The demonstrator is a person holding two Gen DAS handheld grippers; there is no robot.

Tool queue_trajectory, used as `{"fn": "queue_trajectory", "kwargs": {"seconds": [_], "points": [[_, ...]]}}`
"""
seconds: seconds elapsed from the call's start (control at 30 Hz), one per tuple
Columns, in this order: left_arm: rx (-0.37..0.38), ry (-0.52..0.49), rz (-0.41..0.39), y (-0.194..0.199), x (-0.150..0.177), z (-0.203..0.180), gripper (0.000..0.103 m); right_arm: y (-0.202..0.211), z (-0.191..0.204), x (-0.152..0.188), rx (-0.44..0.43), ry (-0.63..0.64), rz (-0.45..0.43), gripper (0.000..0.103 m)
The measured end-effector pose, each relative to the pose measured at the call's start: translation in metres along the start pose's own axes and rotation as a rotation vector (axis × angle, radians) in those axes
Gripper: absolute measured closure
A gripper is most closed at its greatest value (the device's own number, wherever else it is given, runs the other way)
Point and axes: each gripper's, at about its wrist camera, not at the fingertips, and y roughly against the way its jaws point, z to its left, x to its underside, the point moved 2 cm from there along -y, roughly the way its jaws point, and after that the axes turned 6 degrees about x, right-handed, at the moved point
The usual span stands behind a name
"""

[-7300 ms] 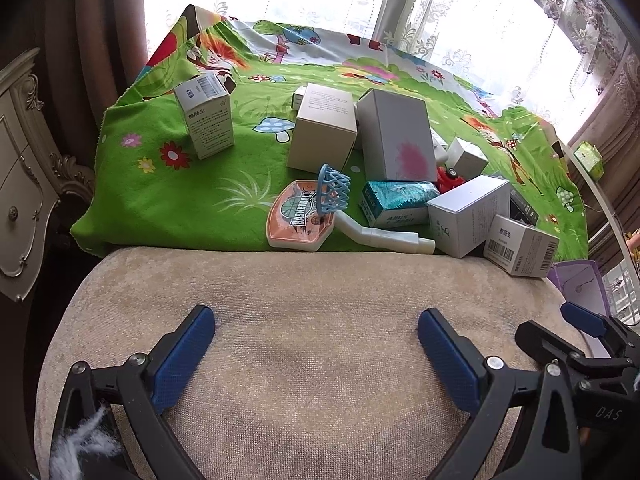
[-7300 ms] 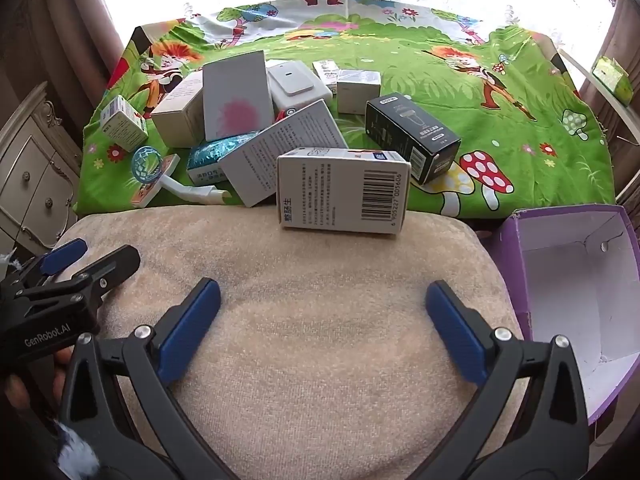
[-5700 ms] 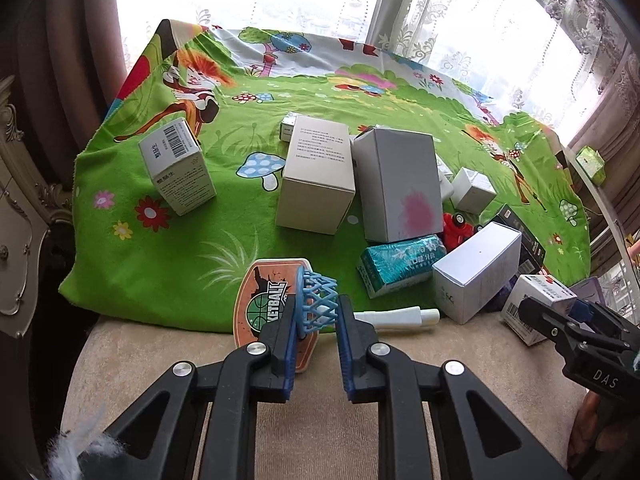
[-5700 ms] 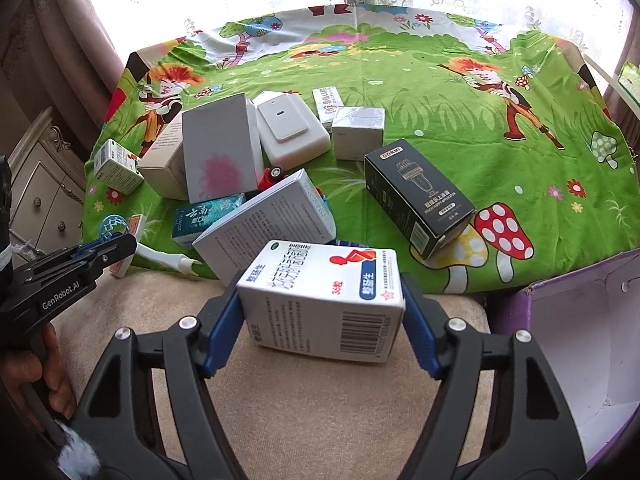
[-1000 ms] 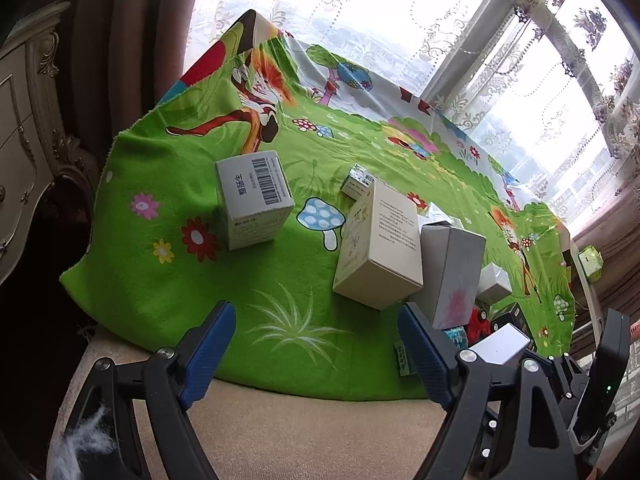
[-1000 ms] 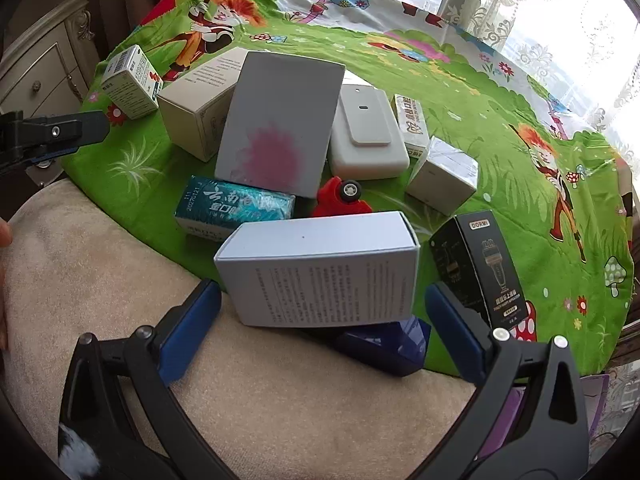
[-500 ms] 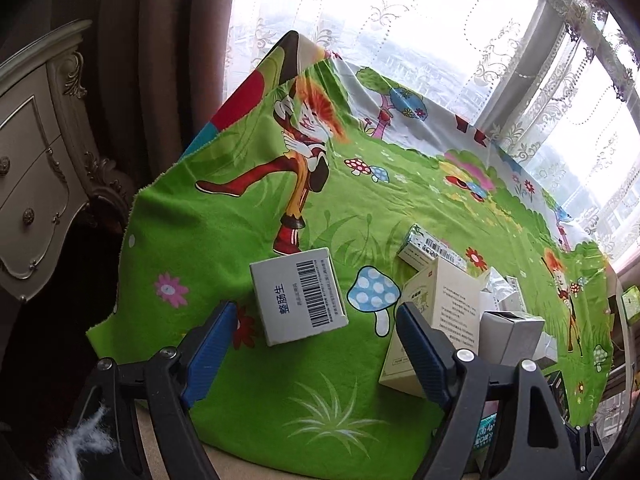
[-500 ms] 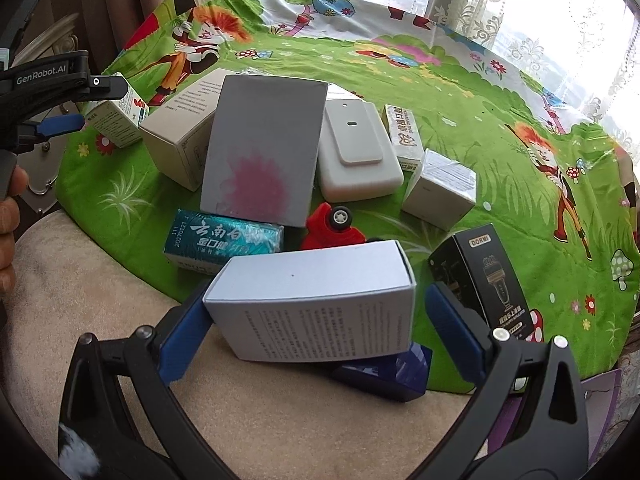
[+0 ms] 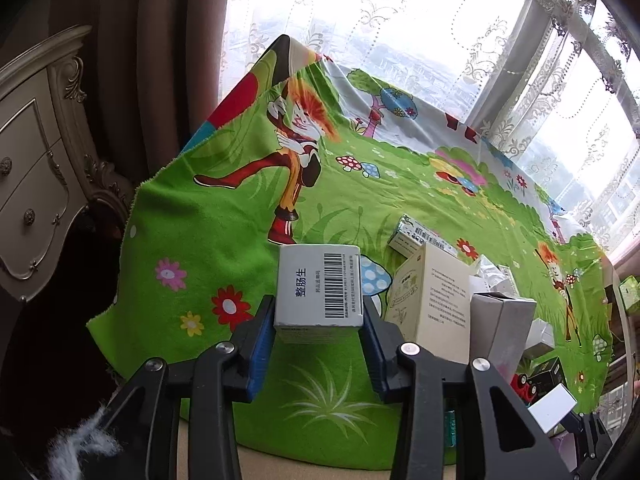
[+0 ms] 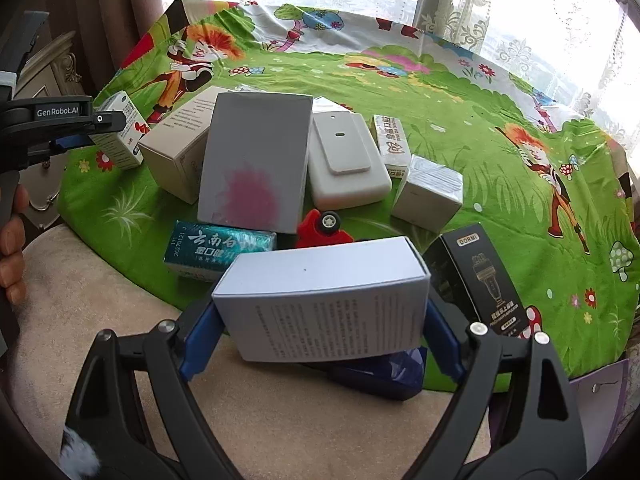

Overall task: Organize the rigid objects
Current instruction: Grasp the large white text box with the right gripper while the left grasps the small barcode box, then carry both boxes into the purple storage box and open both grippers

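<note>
Green cartoon cloth (image 9: 224,240): I see it spread under every box, with the beige cushion (image 10: 280,420) at its near edge.

Grey box with pink stain (image 10: 256,164): it leans upright mid-cloth, the cream box (image 10: 180,148) just left of it and the white flat device (image 10: 344,164) just right.

Right gripper (image 10: 320,332): I have it clamped on the long white box (image 10: 324,300). The blue pads press both short ends, printed side facing me. Half a second ago the pads stood clear of the ends; now they touch.

Long white box: it sits at the cloth's near edge, partly over a dark blue item (image 10: 384,372), with the black DORMI box (image 10: 484,284) just to its right and the teal carton (image 10: 216,248) to its left.

Left gripper (image 9: 320,344): I have it closed on the small barcode box (image 9: 320,292), pads on its two sides, barcode face up. Half a second ago the box lay between wide-spread pads; now they grip it.

Small barcode box: it is at the cloth's left part, the cream box (image 9: 436,300) near its right.

Red toy car (image 10: 324,228): it lies between the stained box and the long white box.
</note>
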Motion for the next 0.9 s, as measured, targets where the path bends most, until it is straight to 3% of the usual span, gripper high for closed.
{"fn": "queue_trajectory", "kwargs": {"seconds": [0.23, 0.63, 0.9], "points": [[0.008, -0.013, -0.043, 0.032, 0.017, -0.006, 0.062, 0.011, -0.003, 0.0, 0.006, -0.021, -0.038, 0.014], [0.204, -0.037, -0.061, 0.072, 0.043, -0.041, 0.062, 0.036, -0.017, 0.011, 0.01, -0.084, -0.074, 0.014], [0.311, -0.072, 0.0, 0.076, 0.069, -0.072, 0.062, 0.052, -0.03, 0.022, 0.023, -0.12, -0.083, 0.014]]}}
